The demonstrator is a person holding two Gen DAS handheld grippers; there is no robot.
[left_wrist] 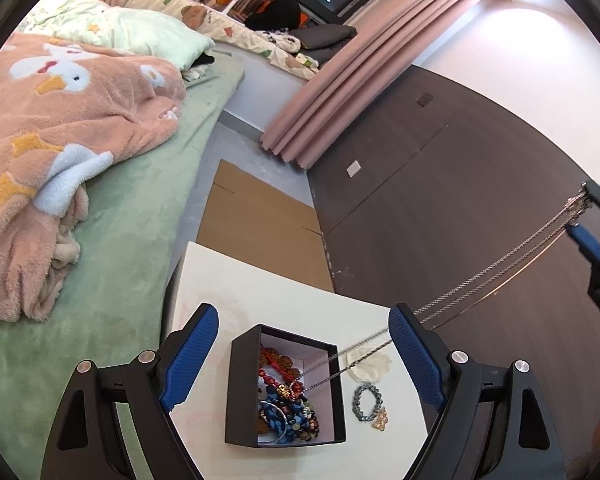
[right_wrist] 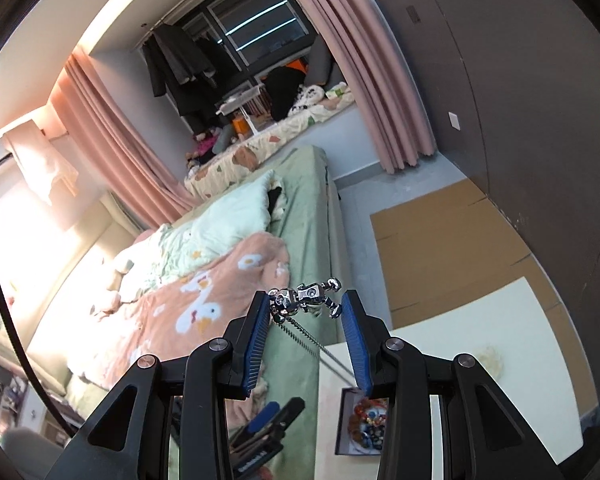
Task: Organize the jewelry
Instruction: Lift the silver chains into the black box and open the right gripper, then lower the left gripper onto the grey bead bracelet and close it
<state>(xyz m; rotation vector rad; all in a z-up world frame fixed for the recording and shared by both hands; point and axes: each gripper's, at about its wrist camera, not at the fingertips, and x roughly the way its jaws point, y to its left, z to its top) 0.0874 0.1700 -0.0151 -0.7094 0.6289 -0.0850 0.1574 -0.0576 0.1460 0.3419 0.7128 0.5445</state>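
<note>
A black jewelry box [left_wrist: 242, 392] with a white lining sits on a white table [left_wrist: 220, 280], filled with red and blue bead pieces [left_wrist: 286, 404]. My left gripper [left_wrist: 304, 336] is open and empty, hovering over the box. A silver chain necklace [left_wrist: 500, 264] runs taut from the box up to my right gripper [left_wrist: 592, 220] at the right edge. In the right wrist view my right gripper [right_wrist: 306, 304] holds the necklace's silver robot pendant [right_wrist: 304, 298] between its fingers, high above the box [right_wrist: 342, 420], with the chain [right_wrist: 320, 346] hanging down.
A blue-grey bead bracelet [left_wrist: 366, 396], a small gold charm [left_wrist: 381, 418] and a white flower piece [left_wrist: 370, 362] lie on the table right of the box. A green bed [left_wrist: 112, 280] with a pink blanket [left_wrist: 60, 128] is at left. Cardboard [left_wrist: 260, 224] lies on the floor by a dark wardrobe [left_wrist: 440, 168].
</note>
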